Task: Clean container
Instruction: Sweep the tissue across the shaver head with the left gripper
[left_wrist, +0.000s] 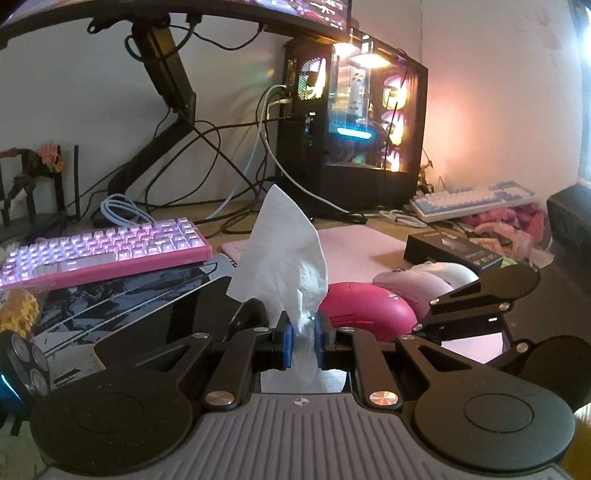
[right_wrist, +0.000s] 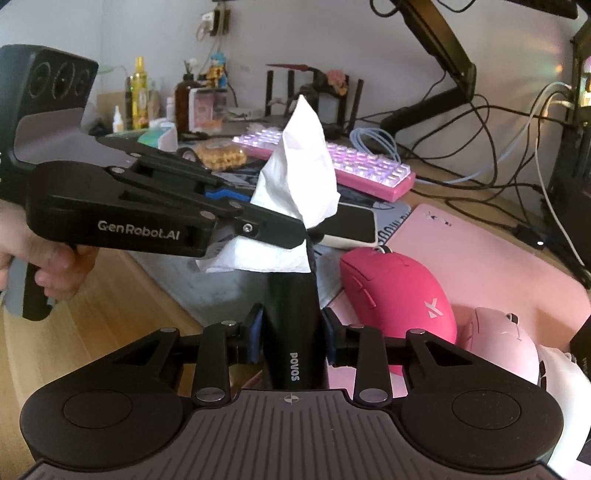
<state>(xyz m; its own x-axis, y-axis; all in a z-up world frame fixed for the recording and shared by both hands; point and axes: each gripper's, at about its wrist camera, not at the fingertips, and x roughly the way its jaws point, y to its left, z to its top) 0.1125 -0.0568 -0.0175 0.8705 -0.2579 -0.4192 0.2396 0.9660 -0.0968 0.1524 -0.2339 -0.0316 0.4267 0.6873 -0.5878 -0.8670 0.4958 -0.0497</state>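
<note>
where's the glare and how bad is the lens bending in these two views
Left wrist view: the lit PC case blooms orange-pink onto the wall, the window edge at far right is blown out, and the monitor edge bows into a strong arc. Right wrist view: softer, even light with no hard glare; the wooden desk edge curves at lower left, and the white tissue stays sharp.

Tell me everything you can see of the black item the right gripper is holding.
The black POVOS item looks like glossy black plastic, slim and tapered, with white "POVOS" lettering along its near end. It points away from the camera, pinched on both sides by the blue pads of the right gripper, which is shut on it. Its far end is hidden behind the white tissue held in the left gripper; whether the two touch cannot be told.
</note>
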